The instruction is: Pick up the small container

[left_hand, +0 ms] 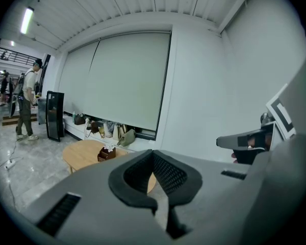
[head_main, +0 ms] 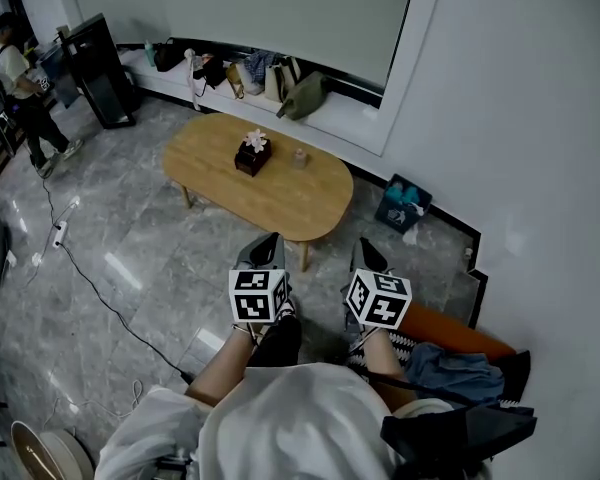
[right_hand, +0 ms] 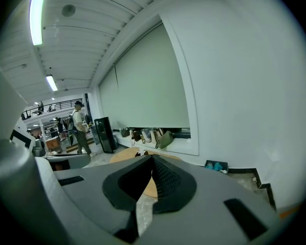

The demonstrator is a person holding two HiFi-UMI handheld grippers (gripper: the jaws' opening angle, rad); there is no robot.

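Note:
The small container (head_main: 300, 157), a pale little cup, stands on the oval wooden table (head_main: 290, 203) to the right of a dark tissue box (head_main: 252, 155) with a white tissue on top. Both grippers hang in front of the person, short of the table's near edge. My left gripper (head_main: 269, 240) is shut and empty, and so is my right gripper (head_main: 366, 251). In the left gripper view my left gripper (left_hand: 153, 153) has its jaws touching, with the table (left_hand: 81, 154) and tissue box (left_hand: 107, 153) beyond. My right gripper (right_hand: 152, 159) covers most of the table (right_hand: 123, 156); the container is hidden there.
A person (head_main: 20, 83) stands at the far left by a black cabinet (head_main: 100, 68). Bags (head_main: 280, 76) line the window ledge. A cable (head_main: 90, 278) runs over the grey floor. A blue box (head_main: 404, 204) sits by the wall, with an orange seat (head_main: 462, 332) at the right.

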